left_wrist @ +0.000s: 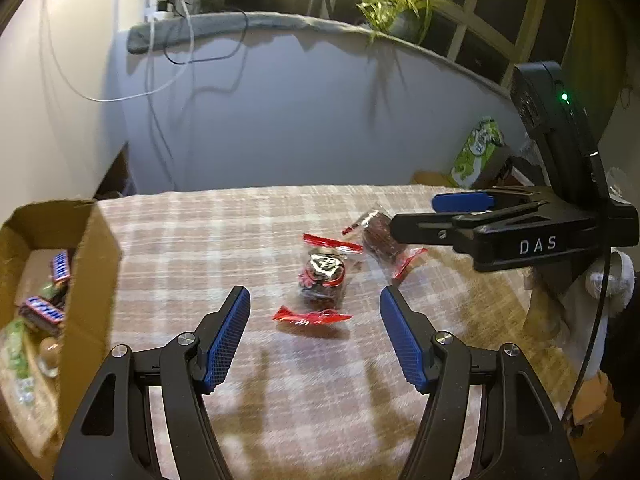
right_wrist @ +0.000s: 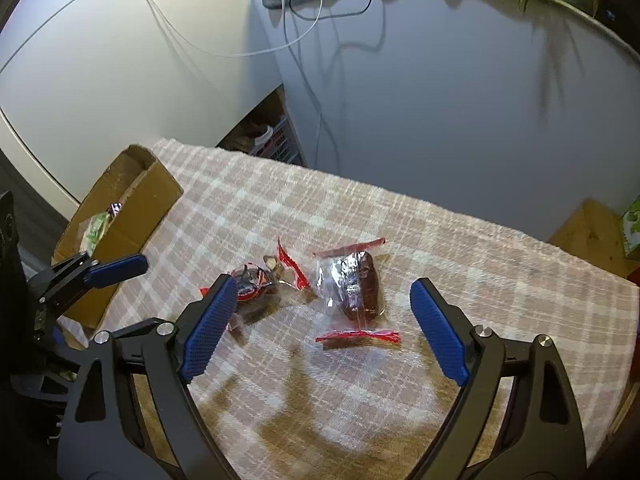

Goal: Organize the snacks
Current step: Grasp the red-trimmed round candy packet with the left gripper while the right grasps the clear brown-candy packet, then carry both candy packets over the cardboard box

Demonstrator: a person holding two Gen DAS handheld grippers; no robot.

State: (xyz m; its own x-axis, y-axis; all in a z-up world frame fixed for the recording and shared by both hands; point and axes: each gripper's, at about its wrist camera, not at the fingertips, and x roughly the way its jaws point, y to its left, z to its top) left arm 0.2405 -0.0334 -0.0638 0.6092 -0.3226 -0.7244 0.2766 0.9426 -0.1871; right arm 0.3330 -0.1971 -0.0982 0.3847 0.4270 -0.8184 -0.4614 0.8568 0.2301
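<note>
My left gripper (left_wrist: 315,300) jaws apart, nothing between pads, above checked cloth (left_wrist: 224,232). Round wrapped cake (left_wrist: 322,280) just ahead, frame centre. My right gripper (right_wrist: 324,292) spread wide, empty, over clear-wrapped brown cake (right_wrist: 358,286), centre of its frame. Cardboard box (left_wrist: 94,248) at far left edge, chocolate bars (left_wrist: 42,310) inside. Green packet (left_wrist: 476,152) right, against wall.

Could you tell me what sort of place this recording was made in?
Probably a home living room: a checked tablecloth over a wooden table, a potted plant on the window ledge, and a cardboard box of snack bars.
</note>
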